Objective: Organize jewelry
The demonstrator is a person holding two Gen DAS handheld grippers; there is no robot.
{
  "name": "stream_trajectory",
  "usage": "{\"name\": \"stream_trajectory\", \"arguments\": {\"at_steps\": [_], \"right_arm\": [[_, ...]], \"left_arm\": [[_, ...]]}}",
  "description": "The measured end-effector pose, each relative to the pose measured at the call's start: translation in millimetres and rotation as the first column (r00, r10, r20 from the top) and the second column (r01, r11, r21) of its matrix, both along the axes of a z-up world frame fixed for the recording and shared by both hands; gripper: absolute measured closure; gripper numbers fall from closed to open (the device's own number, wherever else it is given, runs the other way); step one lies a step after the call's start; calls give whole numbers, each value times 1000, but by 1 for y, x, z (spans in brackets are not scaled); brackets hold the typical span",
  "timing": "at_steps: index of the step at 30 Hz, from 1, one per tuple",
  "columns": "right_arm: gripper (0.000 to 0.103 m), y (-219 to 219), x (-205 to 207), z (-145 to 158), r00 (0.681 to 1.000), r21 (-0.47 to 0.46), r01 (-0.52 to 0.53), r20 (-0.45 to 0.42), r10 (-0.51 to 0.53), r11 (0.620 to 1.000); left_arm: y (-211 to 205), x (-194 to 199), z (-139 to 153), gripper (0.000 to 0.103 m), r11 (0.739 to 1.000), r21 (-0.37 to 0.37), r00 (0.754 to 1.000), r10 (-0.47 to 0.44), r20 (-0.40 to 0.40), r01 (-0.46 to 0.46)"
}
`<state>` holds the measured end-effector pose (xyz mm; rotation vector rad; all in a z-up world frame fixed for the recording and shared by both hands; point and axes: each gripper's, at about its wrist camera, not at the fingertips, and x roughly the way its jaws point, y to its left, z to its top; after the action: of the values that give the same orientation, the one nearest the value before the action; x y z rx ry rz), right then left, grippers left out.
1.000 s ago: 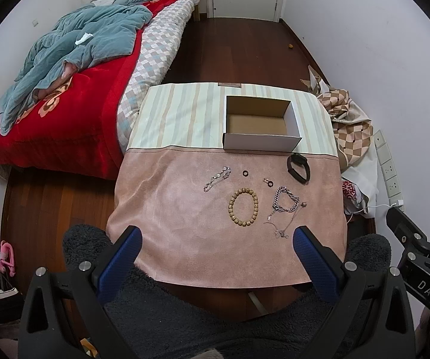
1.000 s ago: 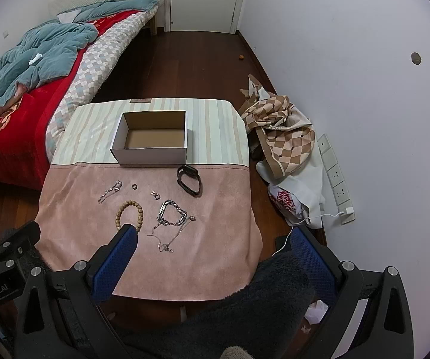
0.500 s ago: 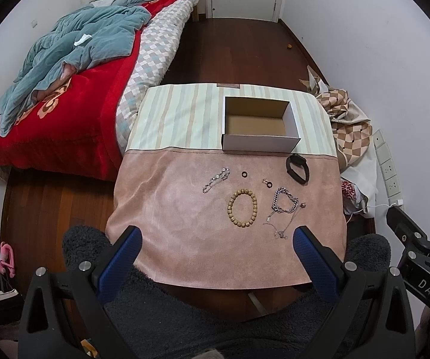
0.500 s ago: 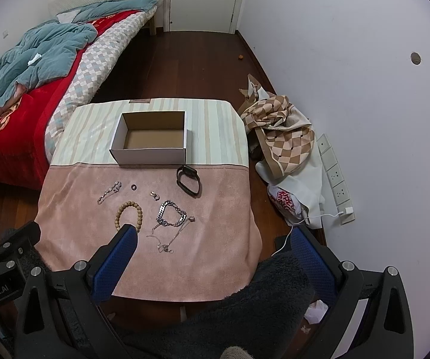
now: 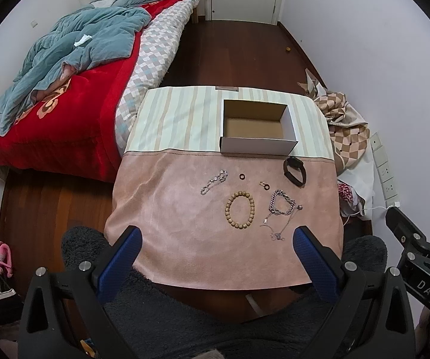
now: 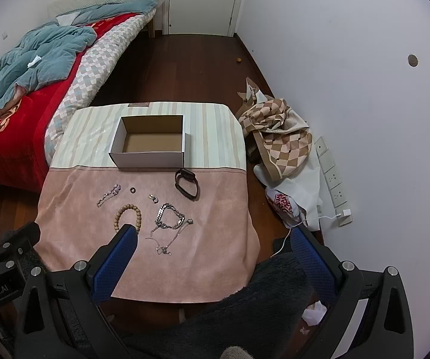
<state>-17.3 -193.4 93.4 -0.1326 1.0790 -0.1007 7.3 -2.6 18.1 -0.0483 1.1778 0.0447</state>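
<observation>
Nearest to the cameras, both tools hang above the near edge of the worktop (image 5: 185, 248) and touch nothing. On the left hand-held gripper (image 5: 217, 252) the two blue fingers stand wide apart with nothing between them. The right hand-held gripper (image 6: 215, 254) is the same, spread wide and empty, and it is held more toward the right side of the worktop.

A little farther, on the pink cloth, the jewelry lies loose. A tangle of silver chains (image 5: 282, 209) is closest, with a thin necklace trailing toward the near edge. Just beside it on the left is the wooden bead bracelet (image 5: 240, 213). Behind these I see a small silver bracelet (image 5: 214, 182), a dark ring (image 5: 241, 176) and another small ring (image 5: 265, 184) that I cannot make out well. The black band (image 5: 295, 173) lies near the seam of the cloth. Farthest, on the striped part, stands the open cardboard box (image 5: 258, 148), and it looks empty inside.

I judge that the task is at its very start: no piece is in the box and no piece is held. The step in hand seems to be choosing the first piece and coming to it. The next move calls for lowering one gripper over a piece, probably a near one, and pinching it flat from the cloth. The chains lie tangled together, so one could drag another.
</observation>
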Motion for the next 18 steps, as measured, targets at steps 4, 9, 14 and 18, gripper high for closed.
{"name": "stream_trajectory", "arguments": {"at_steps": [4, 9, 14, 18], "right_arm": [[0, 0, -1, 1, 1000, -1, 0, 3, 0, 1000], [0, 0, -2, 3, 1000, 5, -1, 3, 1, 1000], [0, -1, -1, 4, 1000, 16, -2, 10, 2, 1000], [0, -11, 13, -8, 999, 37, 22, 25, -23, 999]], "left_arm": [[-2, -3, 2, 0, 1000, 0, 1000, -4, 8, 4], [0, -5, 2, 0, 1000, -3, 1000, -4, 11, 4], [0, -5, -1, 0, 1000, 2, 1000, -1, 26, 1], [1, 13, -20, 0, 997, 77, 997, 14, 80, -20]]}}
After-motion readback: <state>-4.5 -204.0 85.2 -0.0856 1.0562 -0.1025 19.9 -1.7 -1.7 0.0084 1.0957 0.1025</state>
